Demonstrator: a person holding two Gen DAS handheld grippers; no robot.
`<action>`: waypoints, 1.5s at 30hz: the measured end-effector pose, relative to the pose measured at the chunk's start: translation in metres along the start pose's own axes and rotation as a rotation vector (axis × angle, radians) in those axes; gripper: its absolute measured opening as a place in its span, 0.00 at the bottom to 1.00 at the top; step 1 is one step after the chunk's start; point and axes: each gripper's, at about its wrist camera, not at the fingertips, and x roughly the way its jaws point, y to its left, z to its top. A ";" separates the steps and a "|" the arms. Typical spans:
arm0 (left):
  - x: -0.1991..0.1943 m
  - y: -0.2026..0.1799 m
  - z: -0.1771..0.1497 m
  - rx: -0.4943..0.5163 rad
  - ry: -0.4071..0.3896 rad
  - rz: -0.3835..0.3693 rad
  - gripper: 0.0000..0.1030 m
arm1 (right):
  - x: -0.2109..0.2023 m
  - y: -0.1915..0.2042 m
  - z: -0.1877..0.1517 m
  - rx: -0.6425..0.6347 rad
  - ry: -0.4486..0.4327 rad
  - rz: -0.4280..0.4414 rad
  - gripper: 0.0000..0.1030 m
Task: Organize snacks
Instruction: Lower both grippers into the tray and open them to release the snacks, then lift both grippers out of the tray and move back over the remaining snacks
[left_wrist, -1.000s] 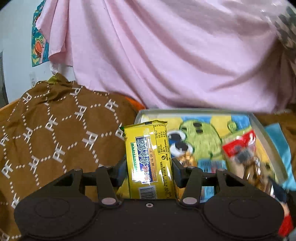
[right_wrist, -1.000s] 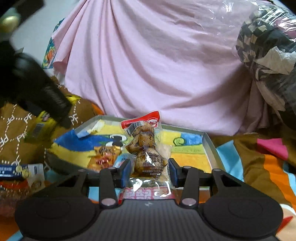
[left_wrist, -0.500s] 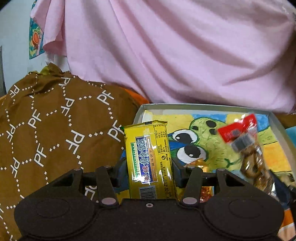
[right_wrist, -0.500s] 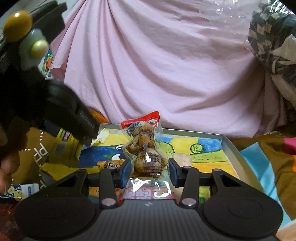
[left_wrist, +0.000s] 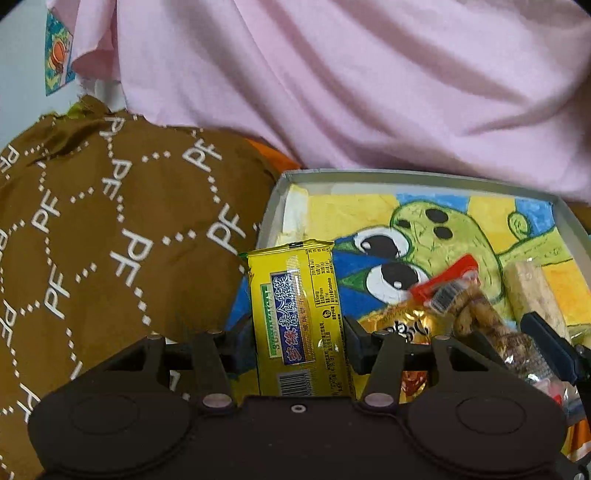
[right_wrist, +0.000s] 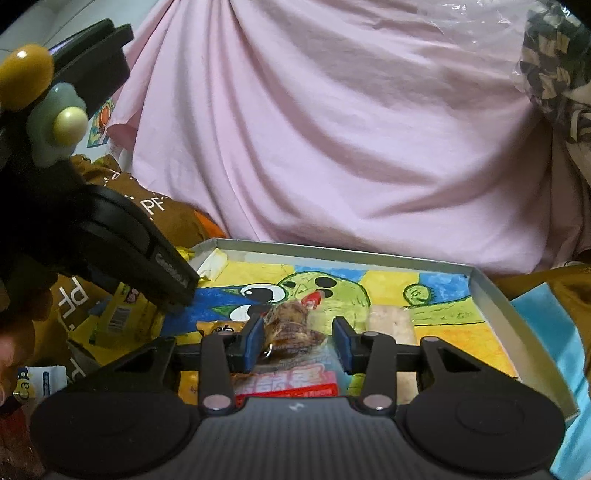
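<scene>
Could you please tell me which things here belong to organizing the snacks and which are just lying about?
Job:
yellow packet, in left hand-held gripper
clear nut pack, in right hand-held gripper
tray
pale bar
gold packet

Lying about:
pink cloth
brown cloth

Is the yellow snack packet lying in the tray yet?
Not yet. The yellow packet stands upright, gripped in the left tongs near the tray's left edge.
</scene>
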 end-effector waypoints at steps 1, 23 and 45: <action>0.001 0.001 -0.001 -0.009 0.006 -0.010 0.51 | 0.000 0.000 -0.001 0.000 0.001 -0.001 0.45; -0.069 0.017 0.002 -0.102 -0.147 -0.048 0.99 | -0.032 -0.008 0.024 0.028 -0.013 -0.030 0.97; -0.203 0.070 -0.044 -0.134 -0.211 -0.080 0.99 | -0.164 0.004 0.058 0.068 -0.072 -0.058 1.00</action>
